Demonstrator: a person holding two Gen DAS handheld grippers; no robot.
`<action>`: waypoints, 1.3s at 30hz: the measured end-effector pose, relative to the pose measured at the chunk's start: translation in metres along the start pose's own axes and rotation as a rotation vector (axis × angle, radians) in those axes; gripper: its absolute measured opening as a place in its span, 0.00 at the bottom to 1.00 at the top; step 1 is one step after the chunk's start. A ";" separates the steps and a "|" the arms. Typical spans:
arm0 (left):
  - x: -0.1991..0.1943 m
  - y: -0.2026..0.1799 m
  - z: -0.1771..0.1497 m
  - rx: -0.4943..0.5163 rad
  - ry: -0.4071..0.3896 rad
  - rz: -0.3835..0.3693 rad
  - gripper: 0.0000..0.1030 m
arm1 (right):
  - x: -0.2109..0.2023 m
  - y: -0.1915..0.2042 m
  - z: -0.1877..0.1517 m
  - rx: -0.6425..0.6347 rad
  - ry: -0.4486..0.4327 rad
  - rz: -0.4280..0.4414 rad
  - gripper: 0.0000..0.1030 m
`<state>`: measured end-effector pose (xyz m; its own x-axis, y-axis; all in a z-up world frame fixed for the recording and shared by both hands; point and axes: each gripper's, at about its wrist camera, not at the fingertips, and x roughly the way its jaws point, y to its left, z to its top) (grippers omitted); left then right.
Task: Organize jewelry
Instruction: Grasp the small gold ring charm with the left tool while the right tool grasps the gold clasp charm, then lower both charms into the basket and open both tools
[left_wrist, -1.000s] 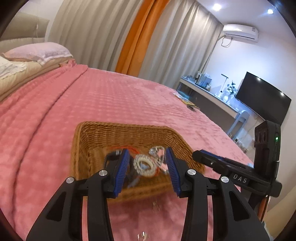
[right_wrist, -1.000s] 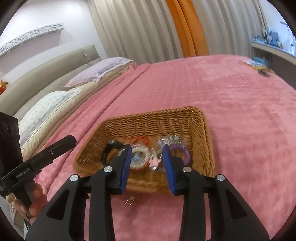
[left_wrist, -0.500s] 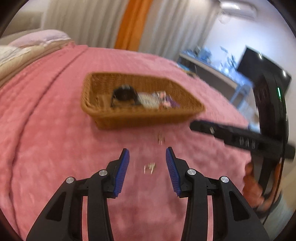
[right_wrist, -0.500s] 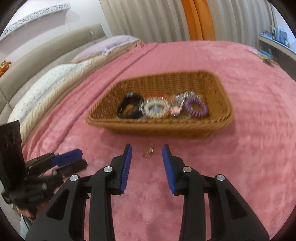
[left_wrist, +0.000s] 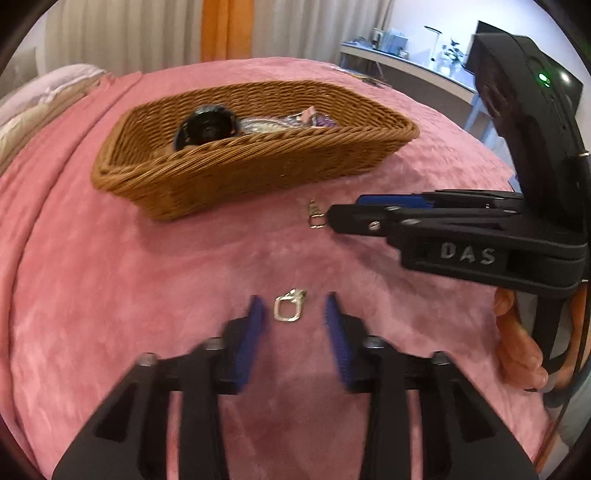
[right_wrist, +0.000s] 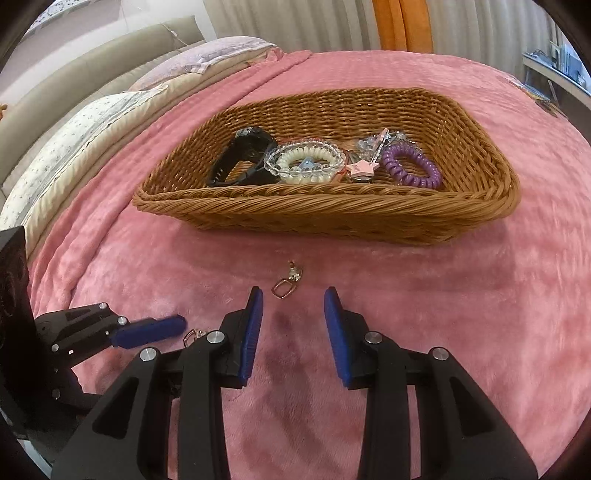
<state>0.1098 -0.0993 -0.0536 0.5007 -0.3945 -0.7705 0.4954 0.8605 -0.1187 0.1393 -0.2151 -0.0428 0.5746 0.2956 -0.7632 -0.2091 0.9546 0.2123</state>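
Two small metal earrings lie on the pink bedspread (right_wrist: 461, 332) in front of a wicker basket (right_wrist: 332, 218). The earring nearer the basket (right_wrist: 286, 282) rests just ahead of the right gripper (right_wrist: 293, 295), whose blue-padded fingers (right_wrist: 253, 325) stand apart on either side of it without touching it. In the left wrist view this same earring (left_wrist: 316, 216) sits just off the tip of the right gripper (left_wrist: 343, 218), close to the basket's front wall (left_wrist: 236, 177). The second earring (left_wrist: 289, 309), a squarish loop with a clasp, lies farther from the basket, between the spread fingers (left_wrist: 251, 332) of the left gripper (left_wrist: 293, 306); neither pad touches it. From the right wrist view, only a part of it (right_wrist: 194, 335) shows beside the left gripper (right_wrist: 162, 326).

Inside the basket lie a black watch (right_wrist: 240, 158), a white bead bracelet (right_wrist: 306, 162) ringed by clear beads, a pink star clip (right_wrist: 362, 168), a purple coil hair tie (right_wrist: 412, 164) and some glittery pieces behind them that are too small to make out. Pillows (right_wrist: 92, 129) sit at the bed's head, and curtains (right_wrist: 332, 22) hang beyond.
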 end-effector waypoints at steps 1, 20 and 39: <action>0.000 0.000 0.001 0.003 -0.002 0.008 0.19 | 0.001 0.001 0.000 -0.003 0.001 -0.002 0.30; -0.011 0.026 -0.006 -0.165 -0.073 0.016 0.12 | 0.029 0.031 0.011 -0.146 0.019 -0.079 0.09; -0.058 0.009 -0.006 -0.131 -0.205 -0.022 0.12 | -0.067 0.011 -0.022 -0.095 -0.089 0.000 0.09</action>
<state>0.0807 -0.0669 -0.0137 0.6312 -0.4593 -0.6250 0.4180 0.8802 -0.2247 0.0815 -0.2247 -0.0028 0.6412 0.3021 -0.7054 -0.2808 0.9479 0.1506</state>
